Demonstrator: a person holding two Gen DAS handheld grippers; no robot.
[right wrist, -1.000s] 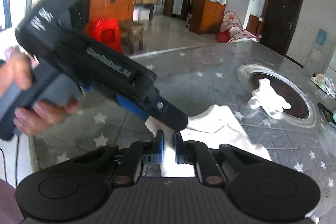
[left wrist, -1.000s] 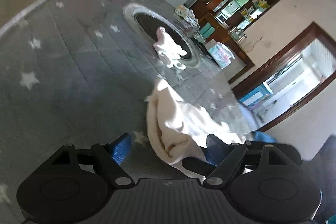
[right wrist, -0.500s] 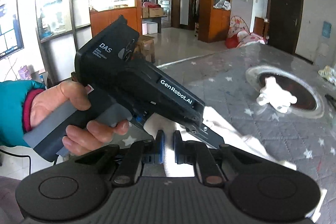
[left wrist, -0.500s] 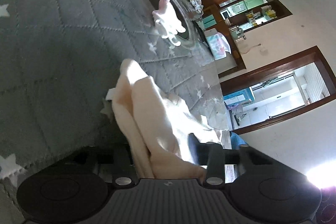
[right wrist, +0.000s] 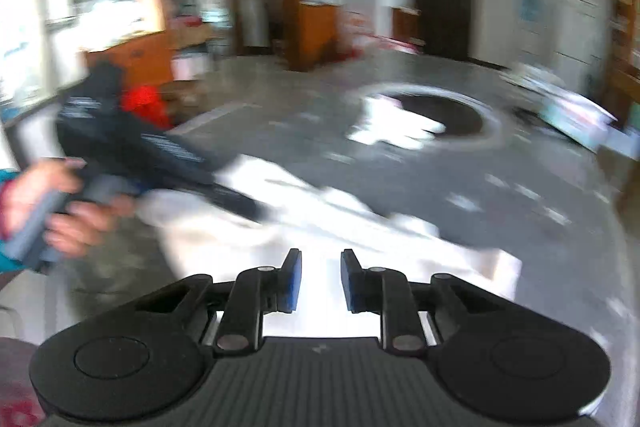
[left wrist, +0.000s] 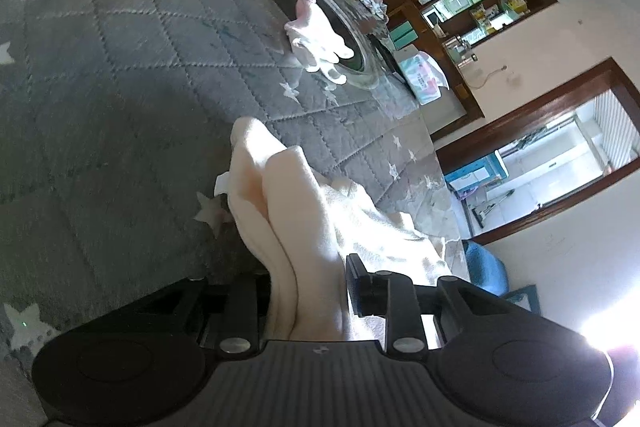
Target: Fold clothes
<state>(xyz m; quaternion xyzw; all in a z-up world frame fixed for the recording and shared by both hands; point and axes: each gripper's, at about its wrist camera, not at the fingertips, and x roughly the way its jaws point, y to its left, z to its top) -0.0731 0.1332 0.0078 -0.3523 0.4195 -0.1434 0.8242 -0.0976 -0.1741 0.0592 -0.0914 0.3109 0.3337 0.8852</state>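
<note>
One cream garment (left wrist: 304, 211) lay bunched on the quilted desk (left wrist: 120, 67), no fold finished. I had my left gripper (left wrist: 308, 291) closing, clenched on its edge; my right gripper (right wrist: 320, 281), just opening, held nothing.

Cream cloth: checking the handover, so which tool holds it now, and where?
The left tool pinches a bunched fold of the cloth. The right tool has just opened, gripping nothing.

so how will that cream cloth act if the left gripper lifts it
Probably floppy: the cream cloth already bunches in soft folds between the left gripper pads. Likely light, so it should drape and trail on the quilted table cover rather than hold any shape.
</note>
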